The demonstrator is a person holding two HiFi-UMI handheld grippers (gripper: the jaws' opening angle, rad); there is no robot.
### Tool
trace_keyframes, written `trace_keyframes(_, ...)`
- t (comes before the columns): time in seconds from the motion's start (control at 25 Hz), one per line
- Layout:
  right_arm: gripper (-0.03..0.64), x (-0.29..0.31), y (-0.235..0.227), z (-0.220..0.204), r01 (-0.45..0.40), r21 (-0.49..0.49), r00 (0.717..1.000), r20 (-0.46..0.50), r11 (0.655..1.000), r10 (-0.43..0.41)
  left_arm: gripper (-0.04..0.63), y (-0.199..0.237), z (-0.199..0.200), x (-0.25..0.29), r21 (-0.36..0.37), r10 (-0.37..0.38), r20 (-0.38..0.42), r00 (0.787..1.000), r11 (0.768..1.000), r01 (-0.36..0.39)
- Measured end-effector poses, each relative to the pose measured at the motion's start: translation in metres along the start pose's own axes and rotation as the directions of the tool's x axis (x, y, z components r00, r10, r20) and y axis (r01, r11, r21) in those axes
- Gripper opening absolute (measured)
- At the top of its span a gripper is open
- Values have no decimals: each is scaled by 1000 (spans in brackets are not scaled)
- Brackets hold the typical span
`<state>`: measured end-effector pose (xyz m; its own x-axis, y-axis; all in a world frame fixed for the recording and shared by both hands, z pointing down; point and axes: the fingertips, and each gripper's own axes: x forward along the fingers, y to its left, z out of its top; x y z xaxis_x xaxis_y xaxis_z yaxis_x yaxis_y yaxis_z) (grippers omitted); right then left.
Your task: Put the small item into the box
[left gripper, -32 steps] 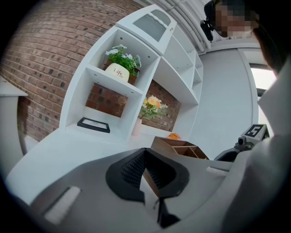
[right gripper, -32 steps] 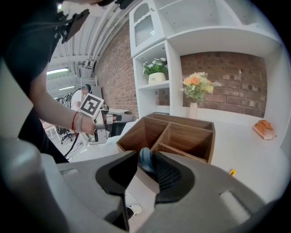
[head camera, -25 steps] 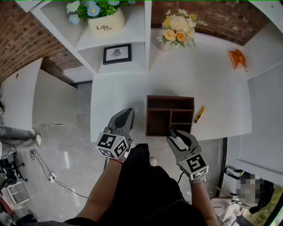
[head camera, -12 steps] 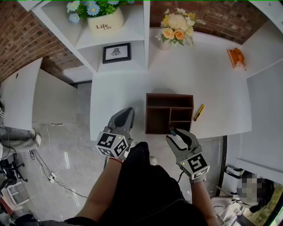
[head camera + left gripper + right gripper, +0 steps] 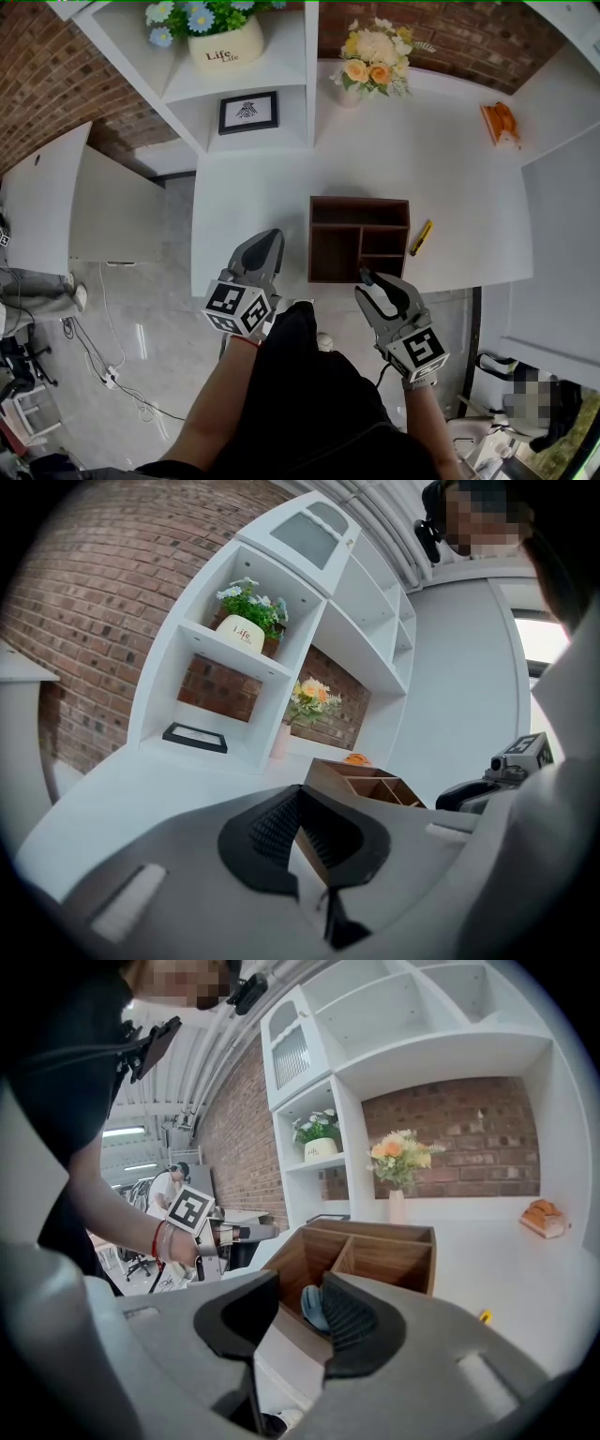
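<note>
Your right gripper (image 5: 298, 1288) hangs with its jaws spread wide and nothing pinched between them. Its tips sit at the near wall of the box (image 5: 334, 255), which runs across the gap between the jaws. Just beside the right-hand pad (image 5: 354, 1321), a small blue item (image 5: 312, 1309) shows over the box's near compartment. You cannot tell from these views whether it rests inside the box or leans on the pad. Ahead of this gripper and off to its right, a yellow item (image 5: 423, 239) lies on the table (image 5: 253, 202), outside the box and just beside its right wall.

Your left gripper (image 5: 300, 791) has its fingertips pressed together with nothing held. It hovers over the table's near edge, level with the right gripper and to its left. The box stands ahead of it and to its right, near but not touching. Well beyond both grippers, at the far side of the table, stands a vase of flowers (image 5: 373, 64), and an orange object (image 5: 503, 125) lies far off to the right
</note>
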<state>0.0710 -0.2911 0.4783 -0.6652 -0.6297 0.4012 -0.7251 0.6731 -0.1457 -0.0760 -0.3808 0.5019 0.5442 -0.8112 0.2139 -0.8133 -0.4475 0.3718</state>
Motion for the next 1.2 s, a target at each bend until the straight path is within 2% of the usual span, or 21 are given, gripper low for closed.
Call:
trace_keyframes(0.32, 138, -6, 1, 9, -9, 19, 998, 62, 1000, 8, 3, -2, 2, -4, 8, 4, 8, 1000, 1000, -4)
trace_keyframes(0.52, 130, -9, 5, 9, -20, 5, 998, 66, 1000, 20, 3, -4, 2, -8, 10, 6, 11, 1000, 1000, -7)
trace_keyframes(0.8, 73, -17, 8, 9, -11, 16, 997, 81, 1000, 9, 3, -7, 3, -16, 14, 11, 20, 1000, 1000, -11)
trace_keyframes(1.0, 3, -22, 7, 9, 5, 13, 997, 82, 1000, -6, 3, -10, 5, -22, 18, 15, 29, 999, 1000, -15)
trace_keyframes(1.2, 3, -29, 7, 10, 21, -1, 996, 86, 1000, -21, 3, -14, 6, -30, 20, 21, 39, 999, 1000, -22)
